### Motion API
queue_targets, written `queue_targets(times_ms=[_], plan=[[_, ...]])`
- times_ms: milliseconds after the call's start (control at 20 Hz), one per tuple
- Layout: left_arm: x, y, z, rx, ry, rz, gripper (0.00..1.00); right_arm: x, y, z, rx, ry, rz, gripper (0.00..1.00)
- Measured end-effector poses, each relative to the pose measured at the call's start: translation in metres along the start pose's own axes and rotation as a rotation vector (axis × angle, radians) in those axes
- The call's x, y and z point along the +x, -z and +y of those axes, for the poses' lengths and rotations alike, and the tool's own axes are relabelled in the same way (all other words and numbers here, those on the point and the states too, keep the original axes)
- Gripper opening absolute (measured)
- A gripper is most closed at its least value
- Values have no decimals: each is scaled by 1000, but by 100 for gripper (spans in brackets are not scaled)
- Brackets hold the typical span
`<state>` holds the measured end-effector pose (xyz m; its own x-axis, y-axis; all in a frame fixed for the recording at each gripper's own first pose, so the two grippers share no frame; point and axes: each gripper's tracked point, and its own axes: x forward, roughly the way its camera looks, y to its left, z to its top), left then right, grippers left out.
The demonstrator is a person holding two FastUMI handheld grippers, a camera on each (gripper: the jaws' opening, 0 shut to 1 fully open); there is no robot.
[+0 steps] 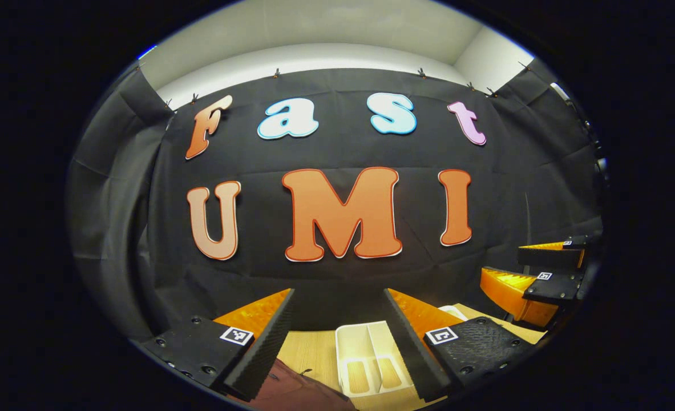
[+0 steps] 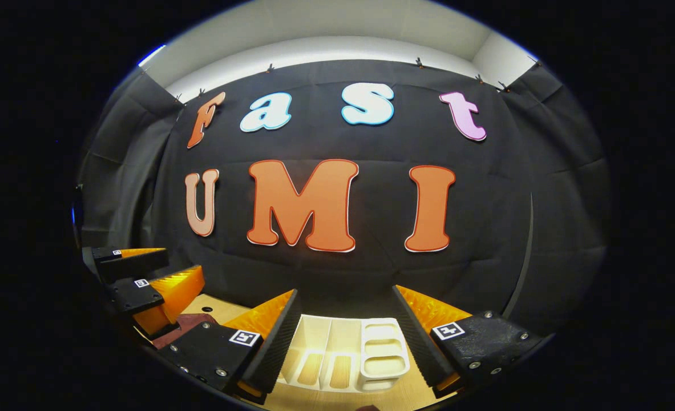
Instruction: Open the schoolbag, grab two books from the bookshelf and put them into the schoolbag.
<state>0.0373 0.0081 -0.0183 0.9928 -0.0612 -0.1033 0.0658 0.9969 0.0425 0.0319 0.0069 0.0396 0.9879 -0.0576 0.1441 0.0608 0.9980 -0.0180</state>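
My left gripper (image 1: 339,292) is open and held above the wooden table (image 1: 314,354), with nothing between its fingers. Below its left finger lies a corner of the dark red schoolbag (image 1: 294,391). A white slotted bookshelf (image 1: 371,359) stands on the table just beyond its fingertips. My right gripper (image 2: 346,291) is open too, over the same white bookshelf (image 2: 343,354), whose visible slots look empty. Each gripper appears at the other's side: the right gripper (image 1: 502,261) and the left gripper (image 2: 184,261), level with each other. A strip of the schoolbag (image 2: 172,326) lies under the left one.
The black cloth wall (image 1: 337,148) hangs close behind the table's far edge. The bookshelf sits near that edge, between the two grippers. Bare wood of the table (image 2: 337,399) runs in front of the shelf.
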Motion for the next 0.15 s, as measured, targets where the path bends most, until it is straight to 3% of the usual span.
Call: queue_targets(times_ms=[150], plan=[[5,5,3,3,0,10,94,0,3,4,-16,1,8,94]])
